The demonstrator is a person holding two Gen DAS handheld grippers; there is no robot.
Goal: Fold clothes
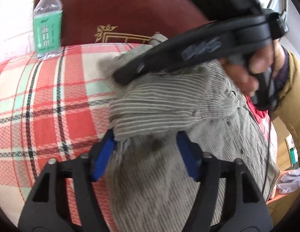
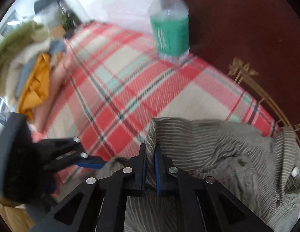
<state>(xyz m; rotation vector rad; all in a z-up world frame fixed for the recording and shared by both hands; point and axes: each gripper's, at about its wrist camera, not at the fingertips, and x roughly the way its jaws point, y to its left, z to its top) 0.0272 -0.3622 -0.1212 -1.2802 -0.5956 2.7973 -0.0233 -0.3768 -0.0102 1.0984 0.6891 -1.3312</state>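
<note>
A grey striped shirt (image 1: pixel 159 104) lies bunched on a red plaid blanket (image 1: pixel 53 96). My left gripper (image 1: pixel 146 135) is open, its blue pads either side of a loose fold of the shirt. My right gripper (image 2: pixel 150 152) is shut on an edge of the shirt (image 2: pixel 217 145) and holds it just above the blanket (image 2: pixel 130 89). In the left wrist view the right gripper (image 1: pixel 121 77) reaches in from the upper right, over the shirt. In the right wrist view the left gripper (image 2: pixel 88 160) shows at the lower left, beside the shirt's edge.
A water bottle (image 1: pixel 47 21) with a green label stands at the blanket's far edge, against a dark red headboard (image 1: pixel 130 5); it also shows in the right wrist view (image 2: pixel 170 25). A pile of folded clothes (image 2: pixel 37 77) sits at the blanket's left end.
</note>
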